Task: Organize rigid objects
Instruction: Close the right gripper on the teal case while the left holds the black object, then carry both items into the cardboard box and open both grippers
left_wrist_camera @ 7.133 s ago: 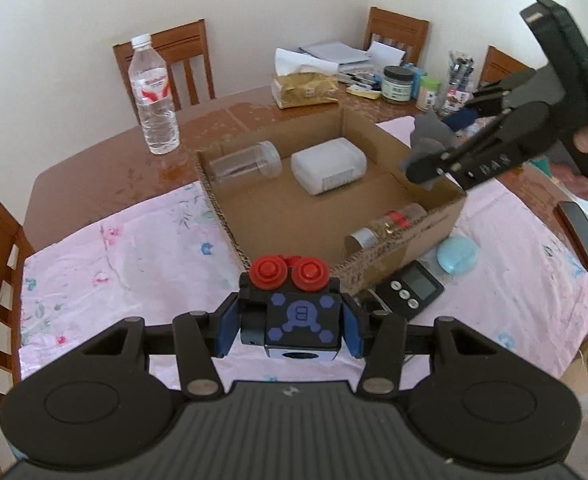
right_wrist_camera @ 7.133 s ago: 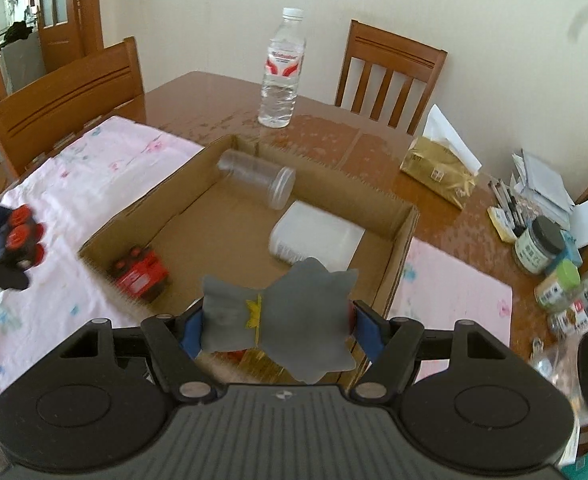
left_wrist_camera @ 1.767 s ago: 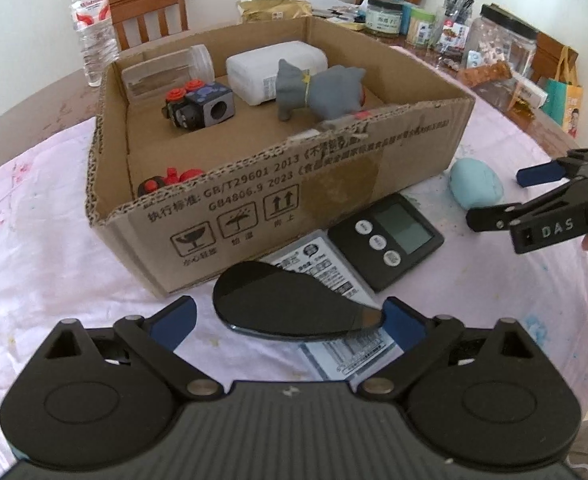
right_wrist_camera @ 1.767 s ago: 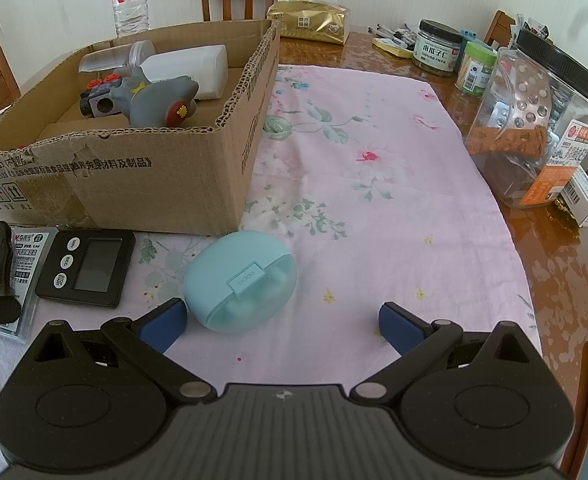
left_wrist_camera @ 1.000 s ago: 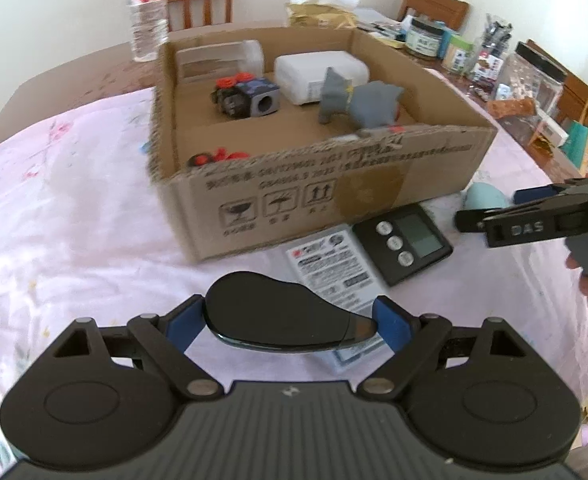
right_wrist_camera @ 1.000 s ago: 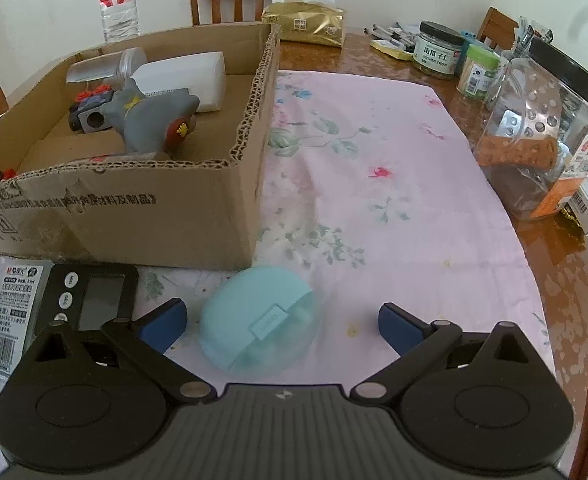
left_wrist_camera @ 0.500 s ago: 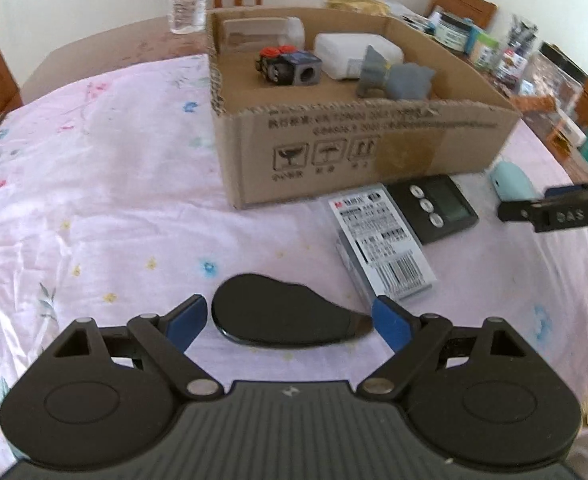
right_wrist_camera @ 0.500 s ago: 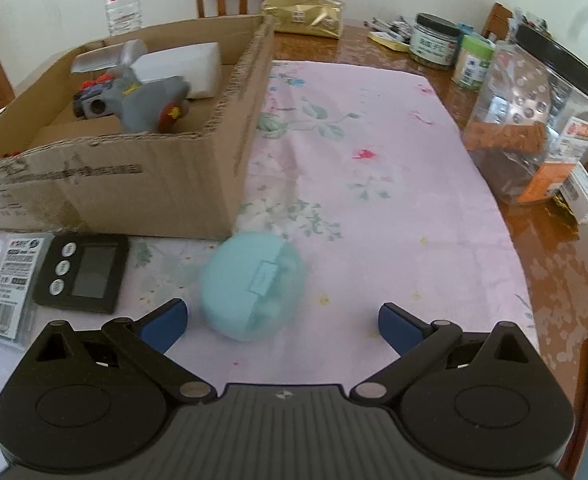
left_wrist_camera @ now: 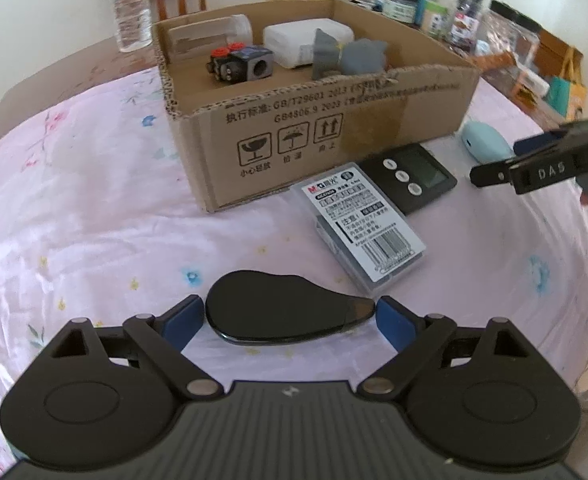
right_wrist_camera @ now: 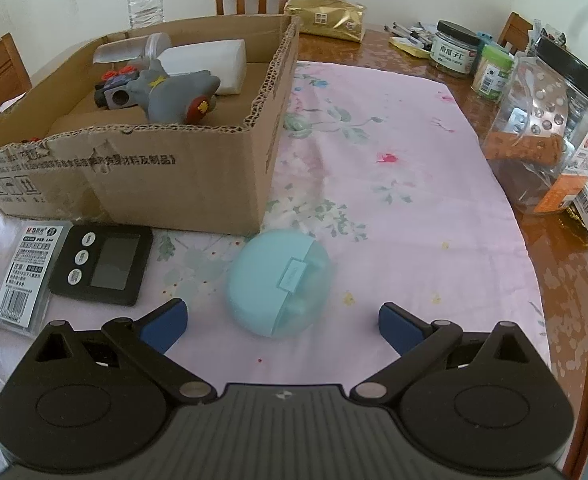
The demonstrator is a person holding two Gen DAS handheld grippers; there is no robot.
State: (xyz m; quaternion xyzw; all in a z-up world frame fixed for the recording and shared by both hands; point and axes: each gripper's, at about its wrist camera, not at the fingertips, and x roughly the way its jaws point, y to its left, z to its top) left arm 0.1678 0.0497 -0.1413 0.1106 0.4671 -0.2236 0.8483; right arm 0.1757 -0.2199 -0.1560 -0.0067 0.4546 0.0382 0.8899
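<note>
A flat black teardrop-shaped piece (left_wrist_camera: 282,312) lies on the pink cloth at 6 o'clock. A pale blue round case (right_wrist_camera: 280,288) rests just off the cardboard box's (right_wrist_camera: 166,176) corner, at 5 o'clock.

Corrugated cardboard box (left_wrist_camera: 333,136), rough-edged; glossy black case (left_wrist_camera: 282,312); smooth matt blue plastic shell (right_wrist_camera: 280,286); floral cloth (right_wrist_camera: 393,184) over glossy wooden worktop (right_wrist_camera: 565,280).

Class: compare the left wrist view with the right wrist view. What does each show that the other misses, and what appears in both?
Only the left wrist view shows the whole black oval object between the left claw fingertips, plus the right claw from outside.

Only the right wrist view shows the big clear jar's contents and the open right claw facing the blue round case.

Both show the cardboard box, grey toy, timer, and labelled pack.
</note>
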